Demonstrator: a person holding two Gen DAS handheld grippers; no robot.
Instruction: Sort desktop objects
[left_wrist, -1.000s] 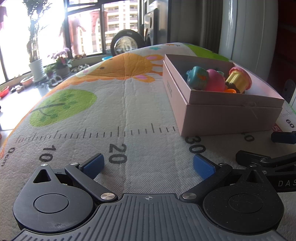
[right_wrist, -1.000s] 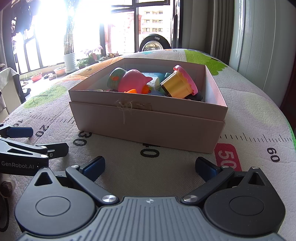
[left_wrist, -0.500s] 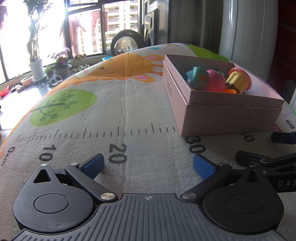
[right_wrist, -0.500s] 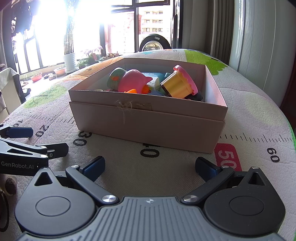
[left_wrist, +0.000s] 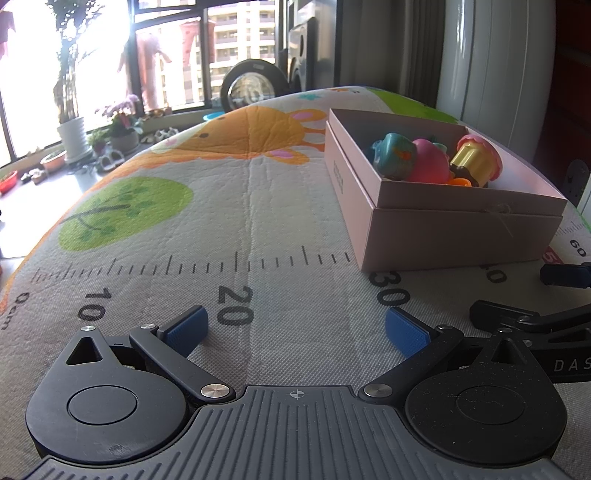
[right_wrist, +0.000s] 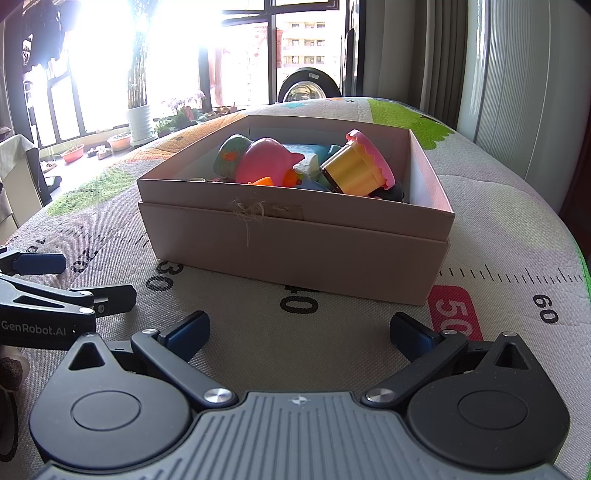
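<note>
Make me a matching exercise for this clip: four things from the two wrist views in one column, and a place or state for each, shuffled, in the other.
Things
1. gold ridged toy cup with pink scalloped rim
2. pink cardboard box
3. left tool
4. frayed straw-coloured string bow

Places or states
A. open, low over the mat near the printed 20
B. on the near wall of the box
C. lying tilted among the toys inside the box
D. standing on the printed ruler play mat, open-topped

Pairs: 1-C, 2-D, 3-A, 4-B
</note>
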